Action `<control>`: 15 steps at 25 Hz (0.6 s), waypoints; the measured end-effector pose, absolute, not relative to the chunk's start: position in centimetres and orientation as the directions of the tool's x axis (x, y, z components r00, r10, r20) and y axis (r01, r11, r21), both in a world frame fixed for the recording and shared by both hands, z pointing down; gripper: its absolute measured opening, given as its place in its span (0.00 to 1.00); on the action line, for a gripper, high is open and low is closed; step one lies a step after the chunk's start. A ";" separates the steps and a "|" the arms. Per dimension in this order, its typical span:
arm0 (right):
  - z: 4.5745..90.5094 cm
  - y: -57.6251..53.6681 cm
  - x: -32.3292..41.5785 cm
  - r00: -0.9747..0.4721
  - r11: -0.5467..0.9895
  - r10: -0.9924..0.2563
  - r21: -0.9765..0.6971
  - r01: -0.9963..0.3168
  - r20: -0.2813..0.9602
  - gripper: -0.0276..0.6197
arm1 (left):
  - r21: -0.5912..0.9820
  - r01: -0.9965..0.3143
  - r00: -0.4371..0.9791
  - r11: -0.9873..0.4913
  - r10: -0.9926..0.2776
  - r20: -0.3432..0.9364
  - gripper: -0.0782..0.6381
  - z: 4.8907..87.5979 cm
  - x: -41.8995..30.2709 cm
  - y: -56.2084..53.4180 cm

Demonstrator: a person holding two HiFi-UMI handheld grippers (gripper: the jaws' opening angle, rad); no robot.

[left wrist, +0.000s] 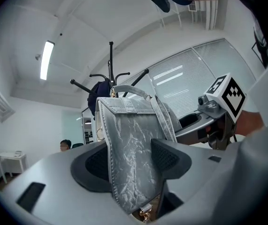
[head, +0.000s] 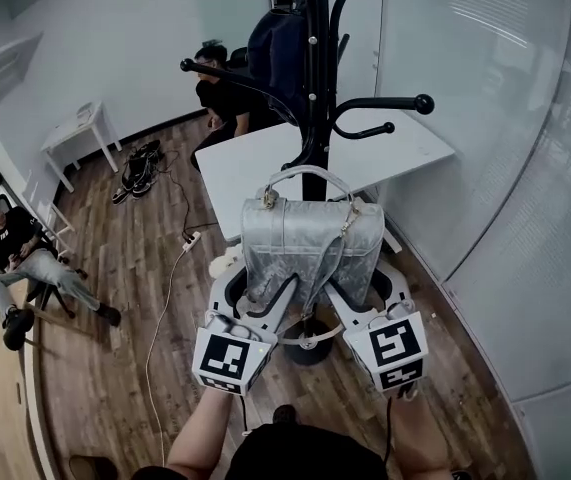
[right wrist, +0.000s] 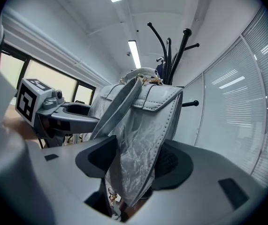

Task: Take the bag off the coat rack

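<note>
Two pairs of jaws pinch crinkled silvery bag [head: 310, 243].

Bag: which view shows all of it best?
Head view: the whole bag, handle to bottom, in front of the rack. The left gripper view shows only one side edge between its jaws; the right gripper view, the other edge.

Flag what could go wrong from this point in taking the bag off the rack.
1. The left gripper and right gripper pinch the bag only at its lower corners; it could tip or slip.
2. The handle hangs in front of the coat rack pole; it may catch on a hook.
3. The loose strap could snag.
</note>
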State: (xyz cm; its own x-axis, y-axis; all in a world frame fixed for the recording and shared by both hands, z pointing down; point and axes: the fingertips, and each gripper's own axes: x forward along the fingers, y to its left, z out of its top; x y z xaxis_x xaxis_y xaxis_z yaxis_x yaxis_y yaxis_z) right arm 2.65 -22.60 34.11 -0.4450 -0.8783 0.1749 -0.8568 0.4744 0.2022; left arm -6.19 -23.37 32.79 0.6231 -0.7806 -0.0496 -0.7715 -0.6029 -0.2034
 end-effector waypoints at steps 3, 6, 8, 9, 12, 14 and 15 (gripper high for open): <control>33.6 -21.5 3.2 -0.465 0.495 -0.867 0.199 -0.846 0.180 0.42 | -0.214 -0.779 0.609 -0.589 -0.793 -0.035 0.48 32.4 -5.7 -22.1; 33.4 -20.8 3.7 -0.480 0.510 -0.858 0.191 -0.839 0.184 0.42 | -0.213 -0.786 0.597 -0.580 -0.802 -0.021 0.48 32.2 -5.2 -21.3; 33.3 -19.9 4.3 -0.488 0.518 -0.853 0.185 -0.835 0.186 0.42 | -0.212 -0.789 0.592 -0.576 -0.806 -0.012 0.48 32.0 -4.6 -20.4; 33.2 -19.3 4.7 -0.492 0.522 -0.850 0.182 -0.833 0.187 0.42 | -0.212 -0.791 0.589 -0.574 -0.808 -0.008 0.48 31.9 -4.2 -19.8; 33.6 -17.6 6.3 -0.498 0.530 -0.846 0.185 -0.828 0.192 0.42 | -0.213 -0.797 0.579 -0.566 -0.816 0.002 0.48 32.1 -2.8 -17.9; 34.7 -16.6 7.4 -0.504 0.536 -0.841 0.185 -0.824 0.196 0.42 | -0.212 -0.801 0.571 -0.560 -0.821 0.013 0.48 33.1 -1.8 -16.7; 35.1 -16.1 7.8 -0.509 0.542 -0.837 0.179 -0.821 0.199 0.42 | -0.210 -0.803 0.567 -0.558 -0.823 0.020 0.48 33.5 -1.4 -16.2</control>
State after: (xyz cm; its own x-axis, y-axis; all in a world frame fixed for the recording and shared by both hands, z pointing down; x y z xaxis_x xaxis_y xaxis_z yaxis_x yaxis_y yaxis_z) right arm 7.79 -16.11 35.11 -0.5091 -0.8374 0.1990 -0.8211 0.5419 0.1793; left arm -1.37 -16.17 33.49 0.5670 -0.8235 0.0196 -0.8030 -0.5579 -0.2097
